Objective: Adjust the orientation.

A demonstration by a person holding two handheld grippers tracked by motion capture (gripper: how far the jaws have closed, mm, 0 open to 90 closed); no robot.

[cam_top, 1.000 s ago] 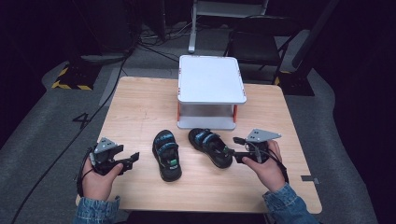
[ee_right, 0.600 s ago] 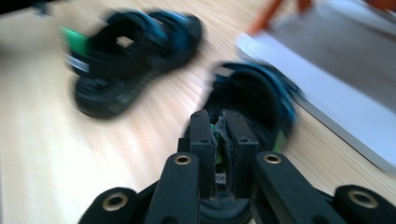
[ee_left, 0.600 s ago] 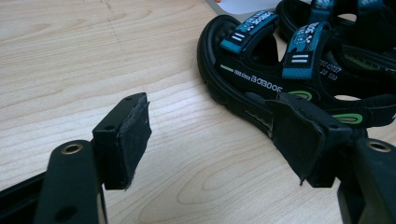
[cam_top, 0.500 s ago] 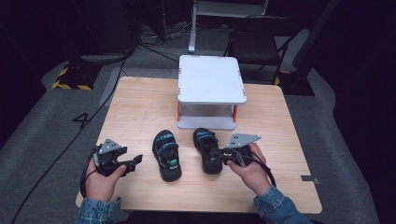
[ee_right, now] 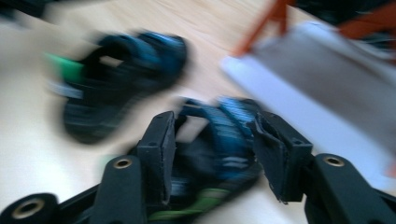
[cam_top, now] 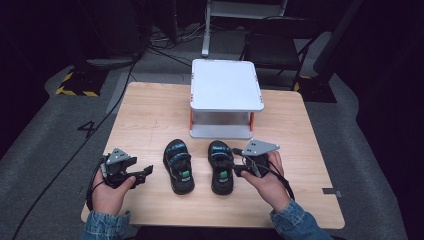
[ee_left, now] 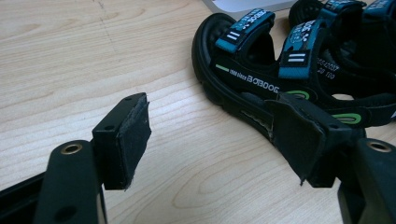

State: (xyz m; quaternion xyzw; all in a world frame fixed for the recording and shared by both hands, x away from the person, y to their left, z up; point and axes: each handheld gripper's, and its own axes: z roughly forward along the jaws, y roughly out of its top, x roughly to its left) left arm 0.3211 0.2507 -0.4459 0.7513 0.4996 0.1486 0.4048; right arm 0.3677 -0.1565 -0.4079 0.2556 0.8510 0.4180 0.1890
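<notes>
Here, two small black sandals with blue straps lie side by side on the wooden table (cam_top: 150, 115), in front of a white two-level shelf (cam_top: 226, 85) with orange posts. The left sandal (cam_top: 178, 166) and the right sandal (cam_top: 220, 167) are near each other but not touching, and both point with the toe toward the shelf.

The right gripper (cam_top: 239, 161) is at the right side of the right sandal, held by the person's right hand (cam_top: 267, 181). In the right gripper view the picture is blurred, yet the two black jaws stand apart with the straps of this sandal (ee_right: 219, 135) between them. The jaws have just been opening, and whether the pads press on the sandal now is hard to tell from the blur; they seem to be released around it. The other sandal (ee_right: 112, 79) is seen farther off in this view, and the white shelf (ee_right: 322, 88) is at the right.

The left gripper (cam_top: 146, 171) rests low over the table, just left of the left sandal and apart from it, in the left hand (cam_top: 111, 189). In the left gripper view its jaws are wide apart with only bare wood between them, and the sandal (ee_left: 261, 70) lies beside the right jaw. This gripper holds nothing.
</notes>
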